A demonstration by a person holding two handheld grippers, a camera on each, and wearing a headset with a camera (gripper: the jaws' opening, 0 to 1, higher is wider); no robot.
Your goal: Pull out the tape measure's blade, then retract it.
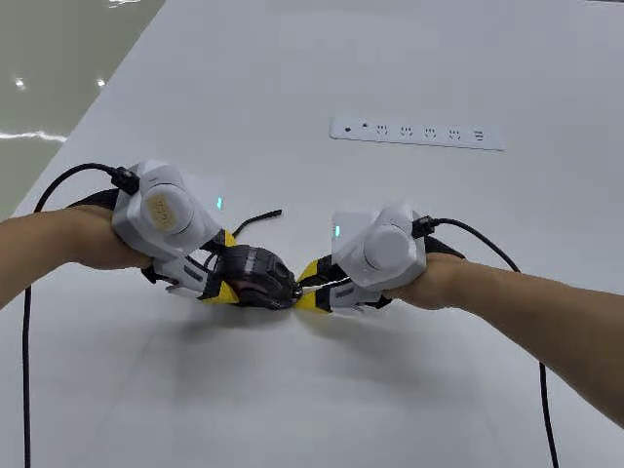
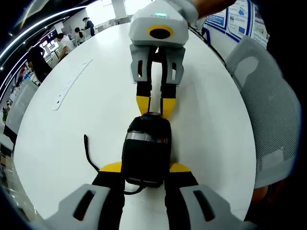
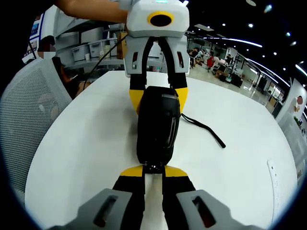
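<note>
A black tape measure [image 1: 255, 276] lies on the white table [image 1: 322, 390] between the two grippers. My left gripper [image 1: 226, 265] is shut on its body, its yellow-tipped jaws pressed to both sides of the case [image 2: 146, 148]. My right gripper [image 1: 308, 286] faces it from the right, shut on the blade's tip [image 3: 152, 168] right at the case mouth. Hardly any blade shows; a pale strip [image 2: 154, 99] runs back between the right jaws. The black wrist strap [image 1: 255, 219] trails off the case toward the far side.
A white power strip [image 1: 416, 132] lies farther back on the table. Black cables [image 1: 58, 185] run from both grippers toward me. A grey mesh chair [image 2: 268, 96] stands beside the table, whose left edge [image 1: 97, 97] meets a glossy floor.
</note>
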